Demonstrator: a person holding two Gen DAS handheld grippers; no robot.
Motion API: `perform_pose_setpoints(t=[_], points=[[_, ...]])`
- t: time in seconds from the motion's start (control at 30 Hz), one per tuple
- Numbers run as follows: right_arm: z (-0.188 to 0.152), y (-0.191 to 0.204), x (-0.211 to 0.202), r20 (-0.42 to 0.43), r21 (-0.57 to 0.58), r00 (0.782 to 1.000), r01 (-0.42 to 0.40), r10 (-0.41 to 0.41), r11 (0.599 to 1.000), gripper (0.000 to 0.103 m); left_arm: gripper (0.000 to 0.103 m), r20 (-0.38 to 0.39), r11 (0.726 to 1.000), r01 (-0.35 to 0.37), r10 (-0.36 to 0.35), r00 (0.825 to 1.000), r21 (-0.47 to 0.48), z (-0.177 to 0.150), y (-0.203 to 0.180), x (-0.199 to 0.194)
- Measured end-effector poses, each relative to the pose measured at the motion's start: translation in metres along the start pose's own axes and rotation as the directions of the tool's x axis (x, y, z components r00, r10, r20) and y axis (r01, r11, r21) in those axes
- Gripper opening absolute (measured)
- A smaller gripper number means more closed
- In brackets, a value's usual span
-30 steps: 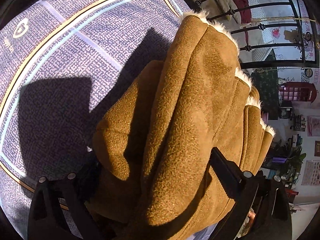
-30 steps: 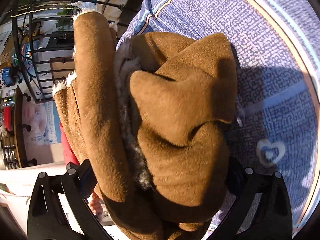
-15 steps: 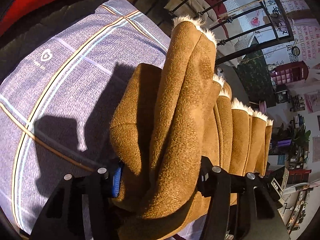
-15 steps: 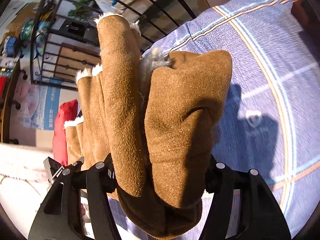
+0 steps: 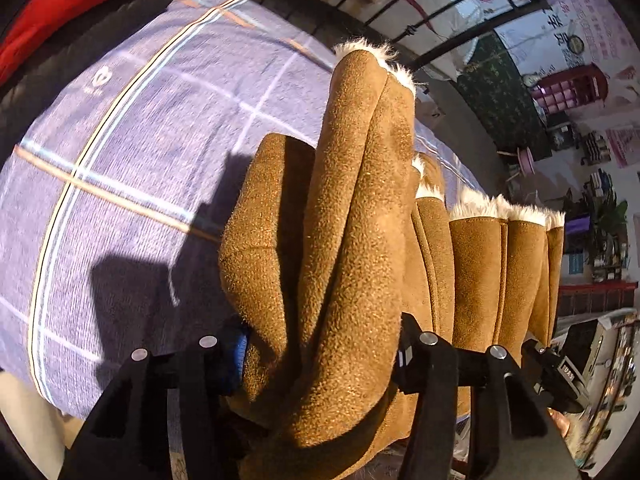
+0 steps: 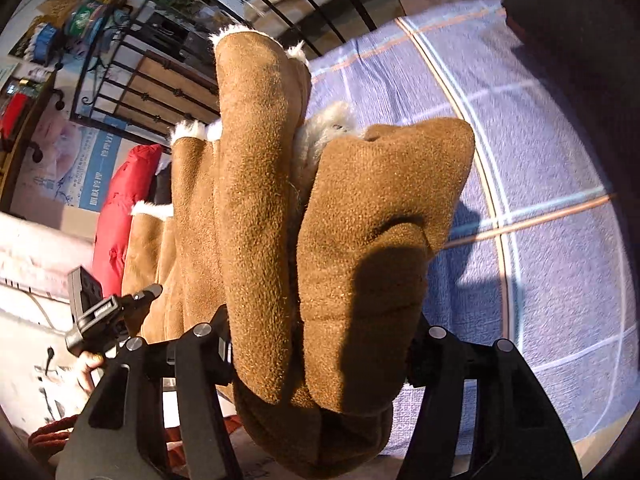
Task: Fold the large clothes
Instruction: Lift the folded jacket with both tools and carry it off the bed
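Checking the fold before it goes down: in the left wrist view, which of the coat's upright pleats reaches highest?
The tall doubled pleat of the brown coat clamped between the closing left gripper jaws. Its white-fur tip rises above the shorter fur-edged pleats to its right.

We cannot see the pads of either gripper, buried in the bunched brown coat point(image 5: 340, 264), whose lower folds run off the bottom edge, and the bedspread point(image 5: 132, 184) beyond looks perhaps motion-blurred.

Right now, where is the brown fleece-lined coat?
The brown fleece-lined coat hangs bunched in both grippers' closing jaws, above the blue plaid bedsheet, with the black metal bed rail behind it.
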State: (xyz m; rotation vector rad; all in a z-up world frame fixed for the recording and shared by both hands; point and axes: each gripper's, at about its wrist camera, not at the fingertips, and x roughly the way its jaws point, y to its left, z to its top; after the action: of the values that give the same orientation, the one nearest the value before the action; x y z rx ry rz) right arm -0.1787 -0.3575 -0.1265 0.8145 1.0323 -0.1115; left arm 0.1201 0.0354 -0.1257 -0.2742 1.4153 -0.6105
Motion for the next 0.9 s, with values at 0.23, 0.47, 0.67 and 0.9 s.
perform_pose_setpoints(t=[0.23,0.47,0.67,0.9], points=[[0.019,-0.027,-0.098,0.253,0.038,0.967,0.005,-0.014,0.999,0.058,0.051,0.021,0.943,0.105,-0.117,0.993,0.315,0.053,-0.138,0.003],[0.000,-0.102,-0.258,0.566,0.236,0.803,0.057,-0.185,0.970,0.058,0.051,-0.115,0.723,0.324,-0.324,0.939,0.610,0.069,-0.353,0.054],[-0.060,-0.192,-0.335,0.661,0.536,0.637,-0.029,-0.397,0.844,0.060,0.053,-0.353,0.549,0.494,-0.348,0.868,0.674,0.039,-0.507,0.165],[-0.147,-0.303,-0.260,0.571,0.796,0.661,-0.301,-0.487,0.525,0.061,0.058,-0.420,0.495,0.383,-0.041,0.907,0.779,-0.012,-0.572,0.330]])
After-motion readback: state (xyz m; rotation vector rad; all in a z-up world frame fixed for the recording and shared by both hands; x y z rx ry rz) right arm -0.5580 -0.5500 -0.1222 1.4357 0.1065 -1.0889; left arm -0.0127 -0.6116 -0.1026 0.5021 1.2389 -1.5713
